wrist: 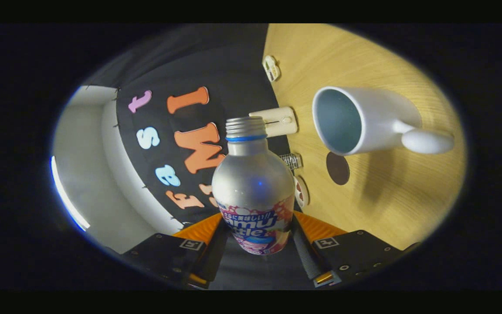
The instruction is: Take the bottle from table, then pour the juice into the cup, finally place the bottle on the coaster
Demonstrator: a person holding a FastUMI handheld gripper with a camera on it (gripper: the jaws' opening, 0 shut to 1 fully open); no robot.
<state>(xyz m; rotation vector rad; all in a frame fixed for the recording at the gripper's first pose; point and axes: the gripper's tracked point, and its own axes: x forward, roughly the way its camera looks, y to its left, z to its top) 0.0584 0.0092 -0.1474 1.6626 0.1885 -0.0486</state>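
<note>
My gripper (256, 229) is shut on a silver metal bottle (253, 183), with one finger pressed on each side of its pink and blue label. The bottle's threaded neck has no cap and carries a blue ring. The whole view is rolled, so the wooden table (390, 196) stands off to the right of the bottle. A white cup (366, 120) with a pale blue inside and a rounded handle rests on that table, its mouth turned toward the bottle's neck, a gap apart. A round brown coaster (337, 168) lies on the table between the cup and the bottle.
A cream box (277, 121) sits at the table's edge just behind the bottle's neck. Nearby along that edge are a small white piece (271, 67), a metal mesh item (291, 160) and a round white disc with brown spots (301, 190). The black cloth wall is beyond the bottle.
</note>
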